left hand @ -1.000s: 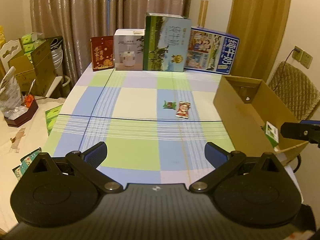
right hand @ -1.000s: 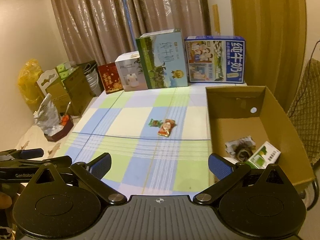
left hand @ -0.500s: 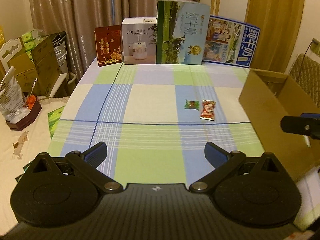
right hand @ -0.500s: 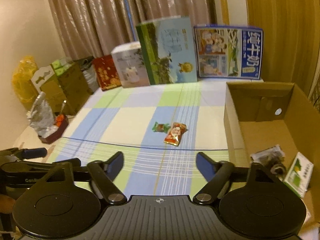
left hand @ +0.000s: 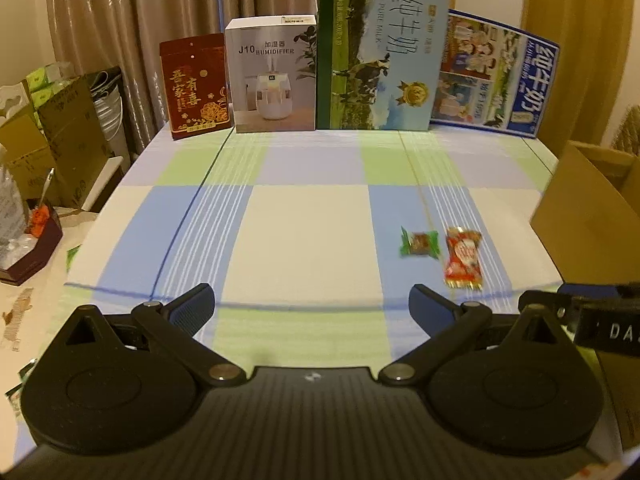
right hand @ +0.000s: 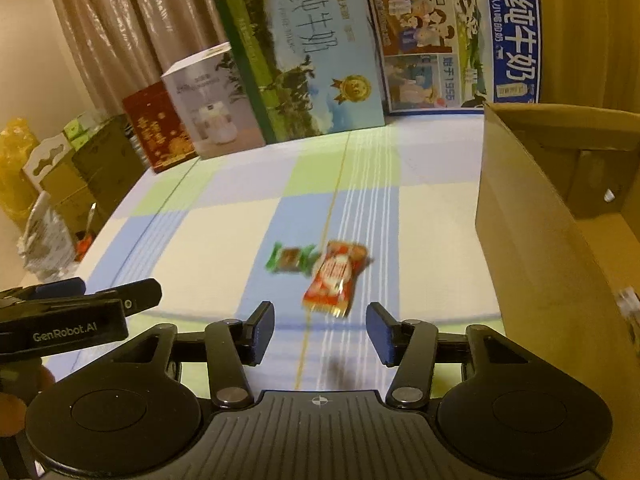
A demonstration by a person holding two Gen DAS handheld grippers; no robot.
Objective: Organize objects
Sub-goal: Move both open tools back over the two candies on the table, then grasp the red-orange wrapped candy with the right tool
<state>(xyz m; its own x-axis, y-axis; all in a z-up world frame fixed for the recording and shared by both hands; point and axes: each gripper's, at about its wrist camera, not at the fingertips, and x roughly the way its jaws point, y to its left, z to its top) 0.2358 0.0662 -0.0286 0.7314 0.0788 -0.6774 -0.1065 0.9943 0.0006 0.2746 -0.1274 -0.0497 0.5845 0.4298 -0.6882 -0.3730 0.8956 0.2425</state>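
Checked bench [right hand: 208,248]: right hand-held gripper [right hand: 320,334] closing, empty, lined up on red candy [right hand: 335,278]; left hand-held gripper [left hand: 312,306] released.

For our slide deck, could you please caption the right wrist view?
Right claw, closing, nears a red snack packet beside a green candy.
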